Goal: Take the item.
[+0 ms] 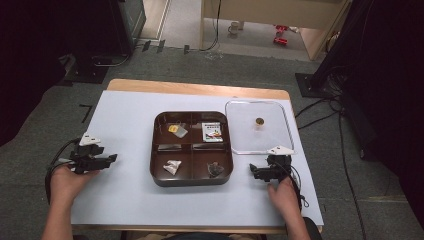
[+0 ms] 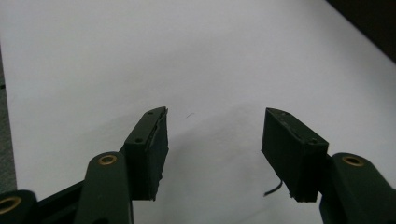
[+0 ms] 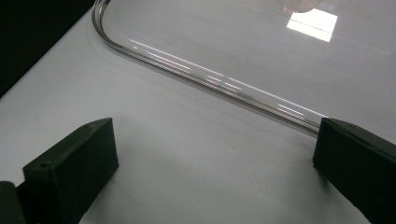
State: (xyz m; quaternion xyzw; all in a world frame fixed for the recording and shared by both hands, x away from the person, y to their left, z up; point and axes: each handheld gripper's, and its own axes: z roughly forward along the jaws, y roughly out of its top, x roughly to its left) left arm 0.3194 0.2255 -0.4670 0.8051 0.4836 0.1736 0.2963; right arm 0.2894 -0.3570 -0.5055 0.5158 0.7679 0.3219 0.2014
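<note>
White sheet over the table (image 1: 125,200), brown tray (image 1: 156,170) mid w/ clear lid (image 1: 240,140) just right of it — my right gripper (image 3: 215,154) gapes empty at lid's near rim, left gripper (image 2: 212,140) part-open, empty; next I'd guess: grab rim, cover tray.

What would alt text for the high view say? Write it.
A brown four-compartment tray sits mid-table on a white sheet, small items in its compartments, a clear lid lying to its right. The left gripper and right gripper, each hand-held, flank the tray, both empty.
</note>
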